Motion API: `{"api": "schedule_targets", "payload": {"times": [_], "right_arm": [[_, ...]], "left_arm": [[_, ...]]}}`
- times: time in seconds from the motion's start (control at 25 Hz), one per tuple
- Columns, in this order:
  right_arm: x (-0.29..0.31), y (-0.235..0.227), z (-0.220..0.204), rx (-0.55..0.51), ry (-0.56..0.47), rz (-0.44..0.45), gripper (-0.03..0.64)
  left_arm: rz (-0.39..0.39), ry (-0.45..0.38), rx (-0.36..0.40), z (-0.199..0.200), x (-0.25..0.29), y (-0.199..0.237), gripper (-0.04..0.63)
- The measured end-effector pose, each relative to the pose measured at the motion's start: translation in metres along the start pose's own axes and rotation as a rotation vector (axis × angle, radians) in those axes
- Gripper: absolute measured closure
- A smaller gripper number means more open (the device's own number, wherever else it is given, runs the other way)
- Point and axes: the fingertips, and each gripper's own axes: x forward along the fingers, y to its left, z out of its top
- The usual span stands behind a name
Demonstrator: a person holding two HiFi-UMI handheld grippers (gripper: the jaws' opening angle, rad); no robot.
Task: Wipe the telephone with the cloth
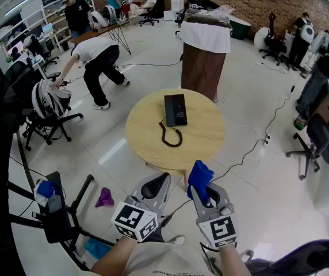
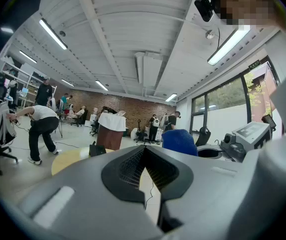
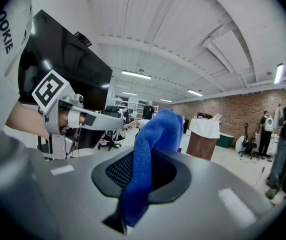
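My right gripper [image 1: 206, 195] is clenched on the blue cloth [image 1: 199, 177]. In the right gripper view the cloth is pinched between the two jaws and sticks up past their tips in a thick folded bunch, with a shorter tail hanging out at the back of the jaws. My left gripper [image 1: 156, 186] is closed too, with its jaws brought together and nothing between them. I hold both side by side in the air, left beside right and close to each other, above the pale floor [image 1: 268, 188] and short of the near edge of the round wooden table [image 1: 147, 145]. The black telephone [image 1: 175, 109] lies flat on the far half of the table, close to its far edge and about midway between its left and right edges. Its dark cord [image 1: 171, 137] runs from the telephone's near left corner and curls in a loop toward the middle of the tabletop. The cloth is well apart from the telephone, touching neither it nor the table. A small purple rag [image 1: 104, 198] lies on the floor to the left of my left gripper.
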Motion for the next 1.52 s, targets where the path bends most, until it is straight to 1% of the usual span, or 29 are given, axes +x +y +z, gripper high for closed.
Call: {"api": "schedule_targets", "payload": {"times": [0.16, 0.44, 0.92, 1.08, 1.24, 1.52], "right_arm": [[0.015, -0.008, 0.001, -0.018, -0.004, 0.003, 0.555], [0.05, -0.023, 0.008, -0.03, -0.005, -0.008, 0.555], [0.132, -0.057, 0.013, -0.036, 0.002, 0.024, 0.555], [0.159, -0.067, 0.015, -0.031, 0.014, 0.027, 0.555], [0.179, -0.077, 0.018, -0.021, 0.03, 0.022, 0.555], [0.214, -0.089, 0.024, -0.011, 0.023, 0.009, 0.555]], "left_arm": [[-0.015, 0.0, -0.006, -0.001, 0.017, 0.007, 0.595], [-0.039, -0.005, -0.019, 0.002, 0.048, 0.034, 0.595], [-0.043, 0.028, -0.043, 0.001, 0.108, 0.091, 0.595], [-0.049, 0.04, -0.052, 0.002, 0.127, 0.112, 0.595], [-0.074, 0.057, -0.054, 0.002, 0.145, 0.126, 0.595], [-0.092, 0.061, -0.046, 0.008, 0.169, 0.154, 0.595]]}}
